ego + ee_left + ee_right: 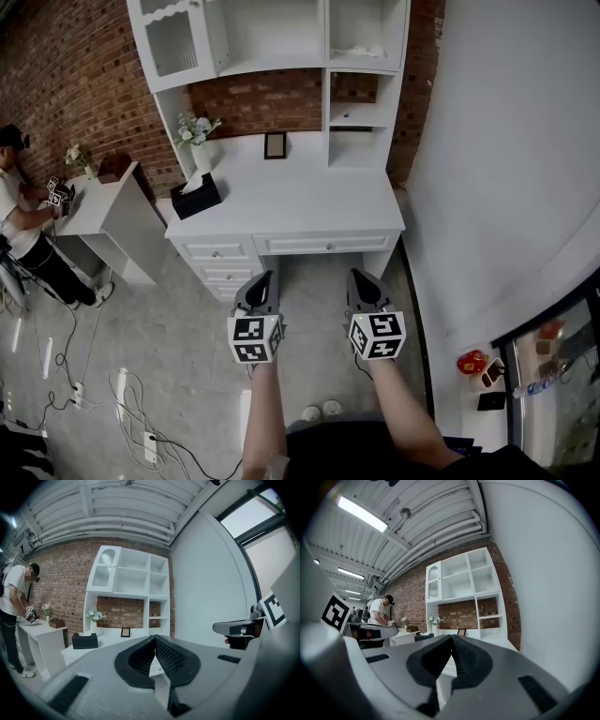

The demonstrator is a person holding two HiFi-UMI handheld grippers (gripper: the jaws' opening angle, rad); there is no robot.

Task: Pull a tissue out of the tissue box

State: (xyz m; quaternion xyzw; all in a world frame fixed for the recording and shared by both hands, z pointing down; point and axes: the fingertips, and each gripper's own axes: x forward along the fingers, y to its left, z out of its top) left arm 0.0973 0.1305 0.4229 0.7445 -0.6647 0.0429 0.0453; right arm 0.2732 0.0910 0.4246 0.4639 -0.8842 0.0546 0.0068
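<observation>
A dark tissue box (pixel 195 197) with a white tissue poking up sits on the left end of the white desk (pixel 309 208); it also shows far off in the left gripper view (pixel 85 641) and faintly in the right gripper view (pixel 423 637). Both grippers hang side by side over the floor in front of the desk drawers, well short of the box. My left gripper (pixel 267 277) (pixel 154 638) is shut and empty. My right gripper (pixel 357 275) (pixel 451 637) is shut and empty too, its jaws meeting at the tips.
A vase of flowers (pixel 198 141) and a small picture frame (pixel 275 145) stand at the back of the desk under a white shelf unit (pixel 272 37). A person (pixel 23 225) works at a second white table (pixel 103 202) to the left. Cables (pixel 84 384) lie on the floor.
</observation>
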